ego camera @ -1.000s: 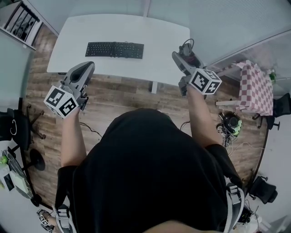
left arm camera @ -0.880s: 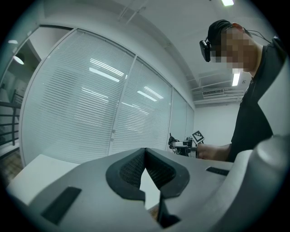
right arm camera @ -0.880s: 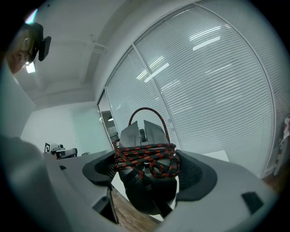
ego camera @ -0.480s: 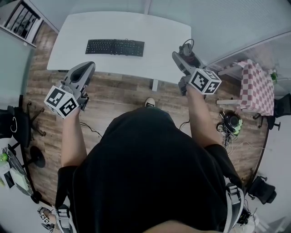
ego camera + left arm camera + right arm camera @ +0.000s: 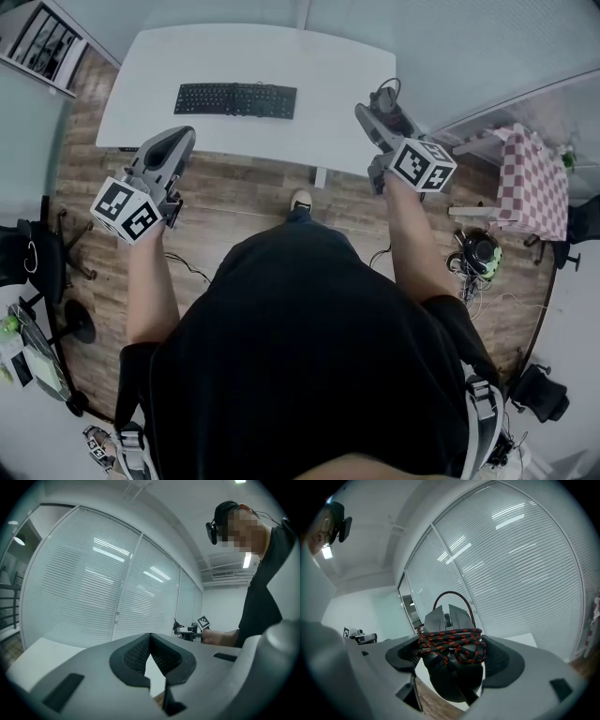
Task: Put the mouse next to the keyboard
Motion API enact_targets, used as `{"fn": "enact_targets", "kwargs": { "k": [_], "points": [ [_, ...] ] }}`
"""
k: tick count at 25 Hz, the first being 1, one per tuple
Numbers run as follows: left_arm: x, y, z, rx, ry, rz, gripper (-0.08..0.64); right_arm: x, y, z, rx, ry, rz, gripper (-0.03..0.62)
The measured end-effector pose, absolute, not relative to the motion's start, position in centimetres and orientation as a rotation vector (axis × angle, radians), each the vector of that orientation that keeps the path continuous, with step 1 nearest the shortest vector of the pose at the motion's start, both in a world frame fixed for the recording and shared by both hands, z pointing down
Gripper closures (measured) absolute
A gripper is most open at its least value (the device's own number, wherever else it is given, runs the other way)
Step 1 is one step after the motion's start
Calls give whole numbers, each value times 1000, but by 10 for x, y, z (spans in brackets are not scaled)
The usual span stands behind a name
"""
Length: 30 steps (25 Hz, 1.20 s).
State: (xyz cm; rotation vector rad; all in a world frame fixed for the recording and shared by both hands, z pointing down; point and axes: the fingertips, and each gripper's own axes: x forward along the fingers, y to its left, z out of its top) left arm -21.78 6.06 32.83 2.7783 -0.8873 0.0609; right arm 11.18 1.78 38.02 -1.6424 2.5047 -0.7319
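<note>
Head view, working from the left: my left gripper [image 5: 174,141] hangs over the wooden floor [image 5: 244,187], short of the white table [image 5: 328,56]. In the left gripper view its pads [image 5: 136,656] meet at the tips with nothing between them, only a sliver of tabletop showing through the notch below. I read it as parked and idle, since this job needs only one tool.

Further right, the black keyboard [image 5: 235,98] lies flat near the table's front edge, toward its left half. There is bare white surface on both sides of it, so I judge either end has room for the mouse.

Right again, my right gripper [image 5: 375,111] is raised at the table's right corner, well apart from the keyboard. In the right gripper view its jaws are clamped on the sides of a dark mouse [image 5: 452,677], nose pointing away from the camera. A red-and-black braided cable [image 5: 452,645] is wound round the body, with one loop arching over the wheel. I think that bundling stops the cord from dragging.

The mouse is carried in the air, not yet set down; I judge the carry leftward is what remains.
</note>
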Motion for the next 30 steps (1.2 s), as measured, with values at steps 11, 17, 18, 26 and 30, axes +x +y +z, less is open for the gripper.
{"fn": "enact_targets", "kwargs": {
  "k": [11,17,18,26,30],
  "points": [
    [-197,31,335,2767,-866,64,540,127,-13,385,-1656,2502,-743,175],
    [-190,16,340,2759,-862,76,540,136,-26,390,-1665,2497,-752,176],
    [-188,14,341,2758,-861,78,540,138,-28,390,-1664,2497,-754,175],
    [-179,-2,343,2760,-850,80,540,140,-41,393,-1656,2505,-754,175],
    [-178,-7,345,2752,-854,86,540,142,-48,396,-1658,2506,-763,176]
  ]
}}
